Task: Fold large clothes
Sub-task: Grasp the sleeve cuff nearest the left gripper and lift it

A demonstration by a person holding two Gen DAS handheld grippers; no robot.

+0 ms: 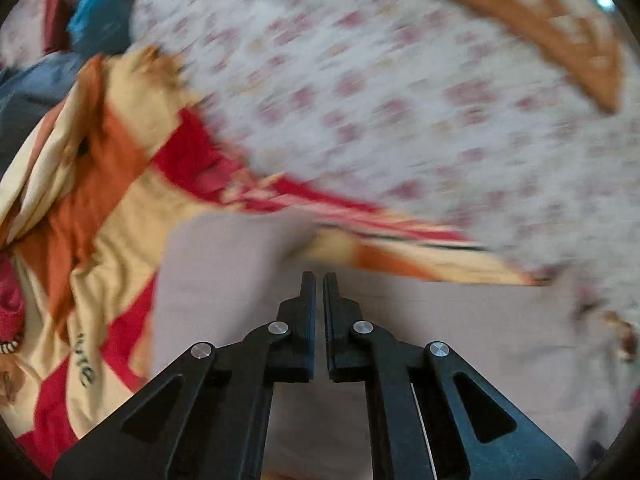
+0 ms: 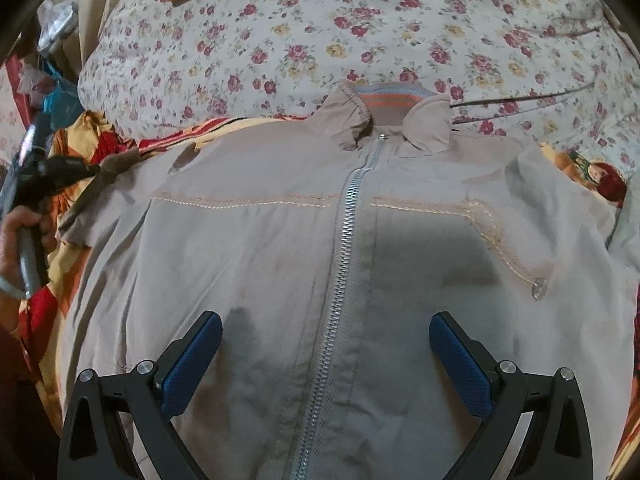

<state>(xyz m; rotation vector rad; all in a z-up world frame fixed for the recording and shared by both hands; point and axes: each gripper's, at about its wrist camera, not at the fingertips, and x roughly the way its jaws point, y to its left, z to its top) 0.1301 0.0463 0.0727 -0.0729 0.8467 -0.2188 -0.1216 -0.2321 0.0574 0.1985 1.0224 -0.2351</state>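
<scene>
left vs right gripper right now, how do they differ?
The left gripper has its fingers nearly together with nothing seen between them; the right gripper is wide open.
The left gripper points at the jacket's edge beside the striped blanket; the right gripper sits over the middle, straddling the zipper.
The left view is motion-blurred; the right view is sharp.
Shared: both are above the jacket, neither holding it.

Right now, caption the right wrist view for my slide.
Open right gripper hovers over a zipped beige jacket spread flat on a floral bedsheet.
</scene>
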